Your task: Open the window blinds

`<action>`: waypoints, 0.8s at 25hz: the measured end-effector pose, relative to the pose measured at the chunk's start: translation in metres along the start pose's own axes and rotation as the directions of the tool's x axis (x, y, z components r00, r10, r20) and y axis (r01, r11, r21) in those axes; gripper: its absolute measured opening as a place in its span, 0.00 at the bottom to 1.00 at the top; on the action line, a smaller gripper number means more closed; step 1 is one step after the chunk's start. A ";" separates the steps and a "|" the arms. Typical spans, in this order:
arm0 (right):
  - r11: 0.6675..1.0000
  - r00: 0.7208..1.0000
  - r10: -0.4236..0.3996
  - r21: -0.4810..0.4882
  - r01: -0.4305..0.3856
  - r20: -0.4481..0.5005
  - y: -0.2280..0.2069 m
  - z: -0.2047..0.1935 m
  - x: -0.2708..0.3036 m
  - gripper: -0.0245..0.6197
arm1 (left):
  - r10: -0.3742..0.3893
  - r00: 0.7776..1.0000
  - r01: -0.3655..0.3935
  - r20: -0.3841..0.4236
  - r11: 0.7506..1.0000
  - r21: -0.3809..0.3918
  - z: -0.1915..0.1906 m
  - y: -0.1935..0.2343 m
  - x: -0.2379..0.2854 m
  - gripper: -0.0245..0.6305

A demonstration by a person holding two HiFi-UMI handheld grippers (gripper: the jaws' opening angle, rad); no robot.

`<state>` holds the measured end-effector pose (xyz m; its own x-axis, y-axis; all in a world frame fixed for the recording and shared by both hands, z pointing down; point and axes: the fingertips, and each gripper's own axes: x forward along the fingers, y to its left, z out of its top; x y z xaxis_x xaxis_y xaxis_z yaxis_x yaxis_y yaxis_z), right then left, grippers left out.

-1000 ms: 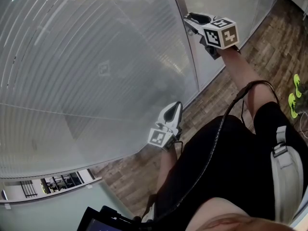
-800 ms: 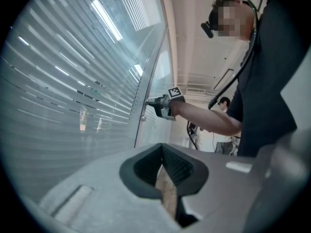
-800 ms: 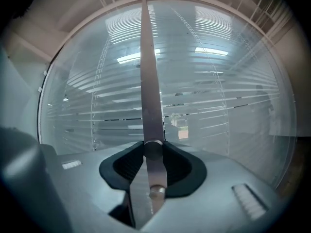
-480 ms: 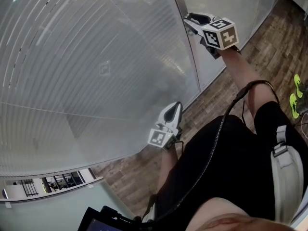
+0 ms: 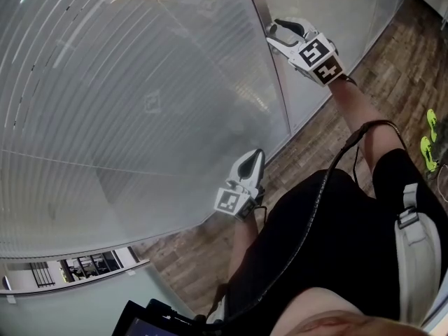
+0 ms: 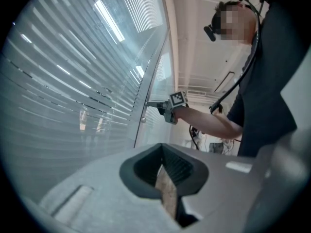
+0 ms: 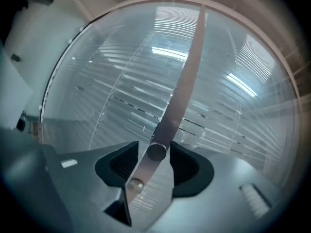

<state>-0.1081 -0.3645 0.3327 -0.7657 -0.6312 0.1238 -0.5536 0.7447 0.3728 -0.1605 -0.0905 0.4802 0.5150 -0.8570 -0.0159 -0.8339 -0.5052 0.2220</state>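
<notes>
The person is wearing a black top (image 5: 336, 250) and a pale grey strap (image 5: 416, 257) with a buckle (image 5: 406, 215). A black cable (image 5: 316, 205) is trailing over the top. The grey left gripper (image 5: 257, 154) and right gripper (image 5: 271, 33) are bearing black-and-white marker cubes (image 5: 318, 56).

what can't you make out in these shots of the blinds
Round grey knob: in the head view, hidden behind the right gripper.
Whether that gripper's pads touch the knob: right gripper view, gaps too fine to judge.
White slatted blinds: top cut off by the head view's edge.
Neon-green objects: head view, too small, edge-cropped.
</notes>
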 end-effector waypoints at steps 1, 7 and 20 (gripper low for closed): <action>0.999 1.000 0.002 -0.053 -0.002 -0.009 0.002 -0.001 -0.001 0.36 | -0.004 1.000 0.004 -0.001 1.000 -0.006 -0.001 0.000 0.000 0.04; 0.922 0.996 -0.024 -0.387 -0.012 -0.088 0.008 -0.008 -0.003 0.41 | -0.007 1.000 0.007 0.005 1.000 -0.017 -0.002 0.002 -0.001 0.04; 0.592 0.986 -0.118 -0.805 -0.027 -0.120 0.009 -0.017 0.009 0.38 | 0.036 0.999 -0.036 0.009 0.999 -0.030 -0.003 0.010 -0.014 0.04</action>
<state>-0.1141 -0.3671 0.3528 -0.6502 -0.7361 0.1879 -0.0436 0.2831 0.9581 -0.1751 -0.0835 0.4857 0.4825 -0.8757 -0.0168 -0.8455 -0.4707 0.2519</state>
